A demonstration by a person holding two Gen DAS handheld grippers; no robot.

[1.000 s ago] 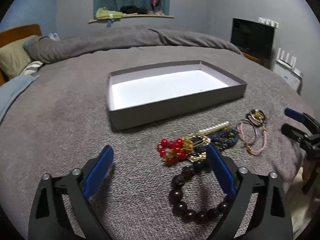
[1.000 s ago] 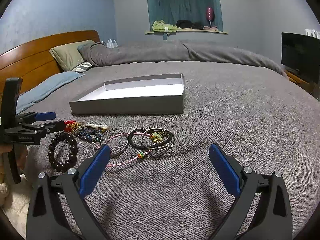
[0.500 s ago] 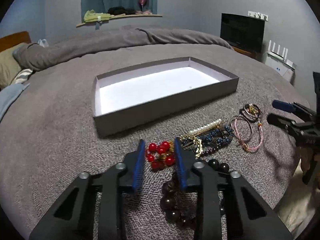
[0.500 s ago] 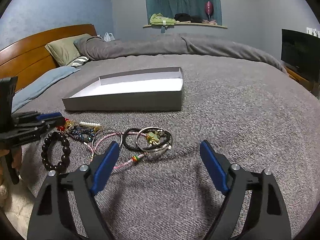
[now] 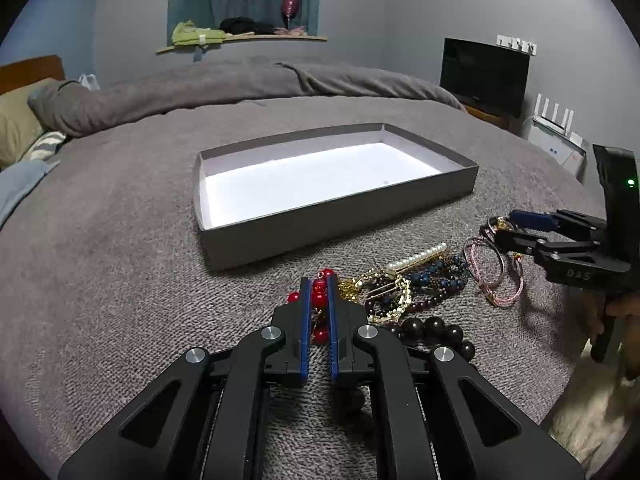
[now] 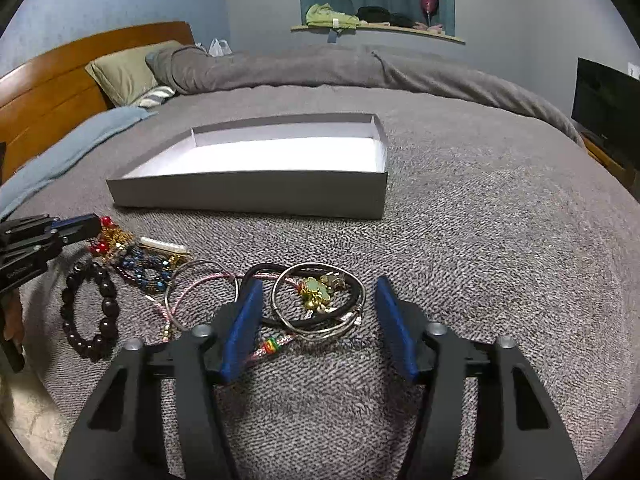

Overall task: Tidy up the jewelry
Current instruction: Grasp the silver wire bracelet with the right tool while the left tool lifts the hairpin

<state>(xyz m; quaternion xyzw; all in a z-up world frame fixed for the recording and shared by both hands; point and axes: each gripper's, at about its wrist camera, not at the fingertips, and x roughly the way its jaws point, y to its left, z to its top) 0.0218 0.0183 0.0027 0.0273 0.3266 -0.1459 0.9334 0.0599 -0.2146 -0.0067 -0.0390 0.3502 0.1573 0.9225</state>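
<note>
Since the earlier frame, the left tool (image 5: 319, 280) had closed its blue fingers onto the red bead bracelet (image 5: 319, 298), low and centre in its view. Behind lay the grey bed (image 5: 120, 248) and the shallow grey box (image 5: 320, 220), its white floor bare, mid-frame. The right tool (image 6: 318, 316) hung with fingers apart around the stacked bangles (image 6: 320, 300) with a green-gold charm. At lower left lay a dark bead bracelet (image 6: 90, 316).
</note>
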